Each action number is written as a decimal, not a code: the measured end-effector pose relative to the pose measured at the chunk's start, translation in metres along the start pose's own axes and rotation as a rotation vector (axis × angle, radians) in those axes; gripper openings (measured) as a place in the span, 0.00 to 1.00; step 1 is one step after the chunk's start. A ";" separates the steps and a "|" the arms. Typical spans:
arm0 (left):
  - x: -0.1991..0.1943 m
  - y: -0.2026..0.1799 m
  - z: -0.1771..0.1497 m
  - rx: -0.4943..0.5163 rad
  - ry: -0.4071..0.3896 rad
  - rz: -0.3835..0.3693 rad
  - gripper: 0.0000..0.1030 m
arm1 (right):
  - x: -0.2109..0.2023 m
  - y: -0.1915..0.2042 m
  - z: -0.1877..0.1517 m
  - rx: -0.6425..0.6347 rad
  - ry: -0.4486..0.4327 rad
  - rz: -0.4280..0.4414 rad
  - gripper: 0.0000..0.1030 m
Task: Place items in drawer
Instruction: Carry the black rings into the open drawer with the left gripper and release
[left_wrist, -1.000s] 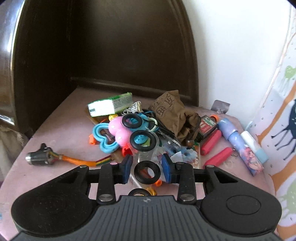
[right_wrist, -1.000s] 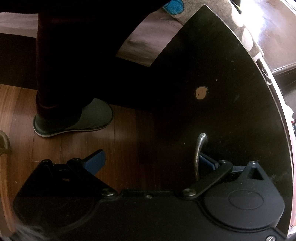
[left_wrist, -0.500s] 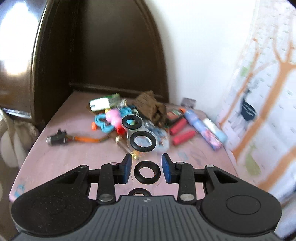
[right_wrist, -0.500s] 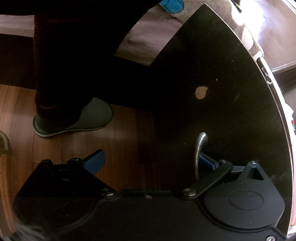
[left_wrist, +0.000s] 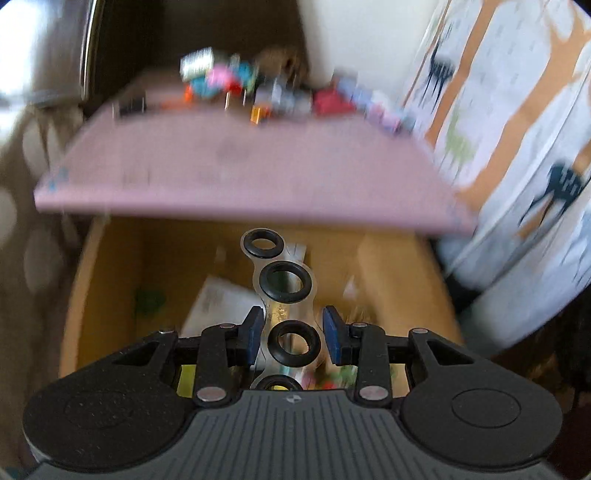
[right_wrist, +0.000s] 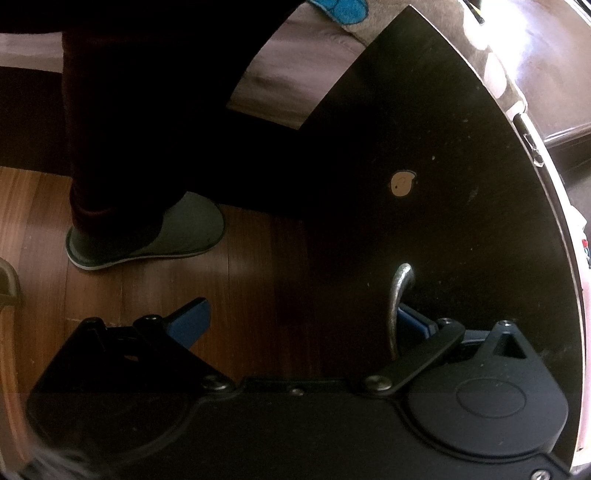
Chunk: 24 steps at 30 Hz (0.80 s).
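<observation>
Left wrist view is bright with heavy motion blur; right wrist view is sharp but dim, with glare top right and fisheye-curved edges.

The drawer (left_wrist: 110, 280) is left open from above at its near part; its far part is roofed by the pink worktop (left_wrist: 240, 177). Papers (left_wrist: 218, 306) are spread across its floor, and a curtain (left_wrist: 517, 147) closes the right.

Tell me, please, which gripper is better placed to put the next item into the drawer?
Left. The left gripper holds the clear strip with black rings above the open drawer. The right gripper, jaws wide, hooks the drawer handle.
</observation>
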<state>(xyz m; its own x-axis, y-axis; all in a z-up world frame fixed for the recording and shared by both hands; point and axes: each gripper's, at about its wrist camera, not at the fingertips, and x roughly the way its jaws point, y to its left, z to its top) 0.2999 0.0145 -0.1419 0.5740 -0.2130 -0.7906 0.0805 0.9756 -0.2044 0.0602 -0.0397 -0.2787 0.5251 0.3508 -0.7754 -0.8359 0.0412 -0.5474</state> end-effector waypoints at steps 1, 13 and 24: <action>0.009 0.002 -0.005 0.000 0.028 0.011 0.32 | 0.000 0.000 0.000 0.000 0.001 0.000 1.00; 0.084 0.002 -0.015 0.078 0.154 0.118 0.33 | 0.001 -0.001 0.002 -0.011 0.010 0.003 1.00; 0.066 0.003 -0.012 0.087 0.126 0.145 0.54 | 0.003 -0.002 0.004 -0.016 0.021 0.004 1.00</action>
<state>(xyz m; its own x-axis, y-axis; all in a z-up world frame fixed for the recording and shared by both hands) 0.3283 0.0030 -0.2018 0.4788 -0.0695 -0.8752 0.0772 0.9963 -0.0369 0.0628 -0.0351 -0.2789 0.5254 0.3310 -0.7838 -0.8352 0.0249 -0.5494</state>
